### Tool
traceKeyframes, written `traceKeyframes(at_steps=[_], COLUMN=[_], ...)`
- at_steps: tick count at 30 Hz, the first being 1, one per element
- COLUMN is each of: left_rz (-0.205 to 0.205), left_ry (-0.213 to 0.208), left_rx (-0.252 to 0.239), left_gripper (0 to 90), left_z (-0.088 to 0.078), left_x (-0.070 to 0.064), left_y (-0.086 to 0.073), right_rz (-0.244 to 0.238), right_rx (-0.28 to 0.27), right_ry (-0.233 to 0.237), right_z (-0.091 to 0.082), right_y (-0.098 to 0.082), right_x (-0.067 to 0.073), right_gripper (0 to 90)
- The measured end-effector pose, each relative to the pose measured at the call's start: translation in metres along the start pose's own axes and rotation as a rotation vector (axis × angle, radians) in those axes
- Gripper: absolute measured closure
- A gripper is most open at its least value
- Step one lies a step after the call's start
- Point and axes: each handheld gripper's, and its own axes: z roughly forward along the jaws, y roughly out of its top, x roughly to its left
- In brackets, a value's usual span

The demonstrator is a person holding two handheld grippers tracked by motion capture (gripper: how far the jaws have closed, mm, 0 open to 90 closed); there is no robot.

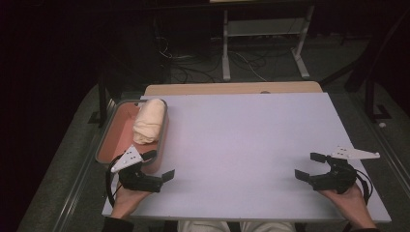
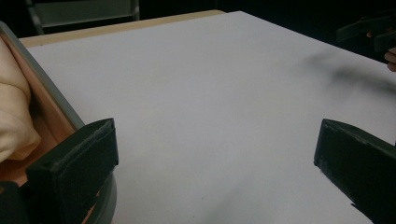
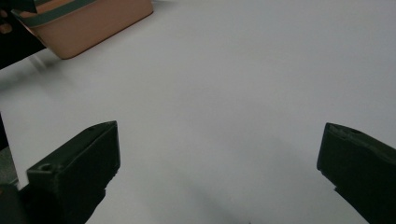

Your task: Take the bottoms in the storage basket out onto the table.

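I count one rolled cream towel point(image 1: 149, 121), lying in the far end of the single pink tray point(image 1: 107, 140) at the table's point(image 1: 251, 140) left edge; it looks soft, light and squashy, so I'd pinch it across the middle of the roll. My left gripper point(image 1: 159, 165) beside the tray's near end and my right gripper point(image 1: 309, 166) well apart both stand spread wide with nothing between their jaws.

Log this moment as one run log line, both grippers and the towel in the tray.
left gripper: open, by tray's near end | right gripper: open, empty | rolled towel: in tray | table: bare middle
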Motion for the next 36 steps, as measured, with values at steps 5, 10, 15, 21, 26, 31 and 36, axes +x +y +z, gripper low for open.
traceKeyframes(at_steps=[5, 10, 15, 21, 26, 31, 36], left_rz=[0.0, -0.002, -0.005, -0.013, -0.011, -0.012, 0.004], left_ry=[0.0, -0.002, -0.009, -0.016, -0.021, -0.019, -0.02], left_rx=[0.0, 0.0, 0.008, 0.019, 0.049, 0.064, 0.077], left_gripper=[0.0, 0.0, 0.0, 0.0, 0.0, 0.0, 0.0], left_z=[0.0, -0.001, 0.0, 0.002, 0.003, 0.003, 0.002], left_x=[0.0, 0.0, -0.001, -0.002, -0.003, -0.002, -0.003], left_y=[0.001, 0.001, 0.002, 0.004, 0.008, 0.011, 0.017], right_rz=[-0.007, -0.009, -0.006, -0.006, -0.007, -0.004, -0.004], right_rx=[0.003, 0.0, 0.005, 0.005, 0.006, 0.007, 0.009], right_ry=[0.007, 0.008, 0.011, 0.012, 0.014, 0.016, 0.015], right_z=[0.001, 0.001, 0.001, 0.001, 0.001, 0.001, 0.001], right_y=[0.0, 0.0, 0.0, 0.0, 0.0, 0.0, 0.0], right_x=[0.001, 0.001, 0.001, 0.002, 0.002, 0.001, 0.001], right_gripper=[0.0, 0.0, 0.0, 0.0, 0.0, 0.0, 0.0])
